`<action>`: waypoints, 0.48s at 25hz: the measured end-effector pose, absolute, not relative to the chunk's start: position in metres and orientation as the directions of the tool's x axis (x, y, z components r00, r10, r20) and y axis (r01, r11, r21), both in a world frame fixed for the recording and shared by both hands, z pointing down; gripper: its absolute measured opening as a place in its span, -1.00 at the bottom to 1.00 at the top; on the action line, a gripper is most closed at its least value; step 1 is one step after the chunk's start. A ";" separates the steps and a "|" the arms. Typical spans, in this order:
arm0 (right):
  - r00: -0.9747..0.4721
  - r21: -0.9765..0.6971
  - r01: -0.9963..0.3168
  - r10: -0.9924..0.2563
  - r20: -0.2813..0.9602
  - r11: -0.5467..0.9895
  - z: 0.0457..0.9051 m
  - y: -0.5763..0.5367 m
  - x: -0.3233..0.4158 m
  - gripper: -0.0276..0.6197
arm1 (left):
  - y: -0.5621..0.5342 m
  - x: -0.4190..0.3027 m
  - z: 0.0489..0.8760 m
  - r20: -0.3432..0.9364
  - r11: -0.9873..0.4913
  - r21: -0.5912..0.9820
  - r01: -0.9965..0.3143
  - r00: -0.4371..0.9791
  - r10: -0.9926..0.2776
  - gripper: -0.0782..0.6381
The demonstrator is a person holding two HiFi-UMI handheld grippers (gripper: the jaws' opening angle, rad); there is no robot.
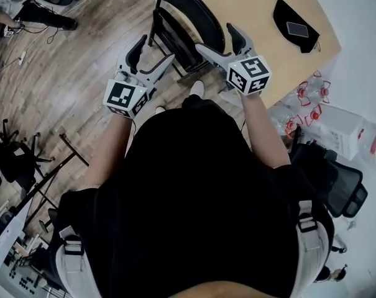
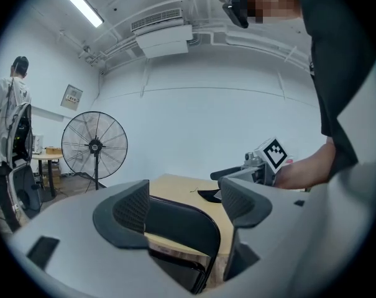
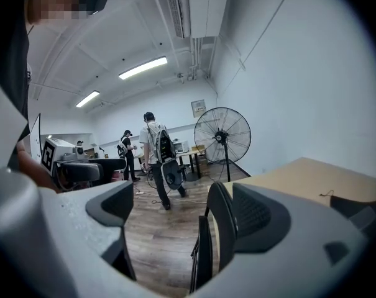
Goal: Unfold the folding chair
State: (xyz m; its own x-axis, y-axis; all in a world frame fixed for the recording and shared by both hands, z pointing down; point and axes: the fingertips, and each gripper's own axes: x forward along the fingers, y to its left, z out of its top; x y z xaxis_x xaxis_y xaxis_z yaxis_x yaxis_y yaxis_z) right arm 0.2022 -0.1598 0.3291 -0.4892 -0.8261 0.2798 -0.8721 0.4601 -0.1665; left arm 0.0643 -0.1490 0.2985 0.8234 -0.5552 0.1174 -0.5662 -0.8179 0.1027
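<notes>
The black folding chair [image 1: 188,17] stands folded flat, leaning against the edge of the wooden table [image 1: 250,5]. My left gripper [image 1: 149,56] is open just left of the chair's lower frame. My right gripper [image 1: 220,43] is open at the chair's right side, close to the backrest edge. In the left gripper view the curved backrest [image 2: 178,222] shows beyond the open left gripper [image 2: 184,207], and the right gripper [image 2: 262,160] is off to the right. In the right gripper view the chair [image 3: 220,228] is edge-on just inside the right finger [image 3: 256,219]. Neither gripper holds anything.
A black pouch with a phone [image 1: 296,27] lies on the table. A pack of bottles [image 1: 337,129] and an office chair [image 1: 337,179] sit at the right, stand legs [image 1: 51,166] on the wood floor at the left. A standing fan [image 2: 94,148] and people [image 3: 156,154] are farther off.
</notes>
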 end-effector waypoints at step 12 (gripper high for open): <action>-0.512 -0.207 -0.857 -0.741 0.434 0.471 0.413 -0.221 0.240 0.62 | -0.201 0.108 0.331 0.156 -0.768 0.110 -0.631 0.774 -0.614 0.19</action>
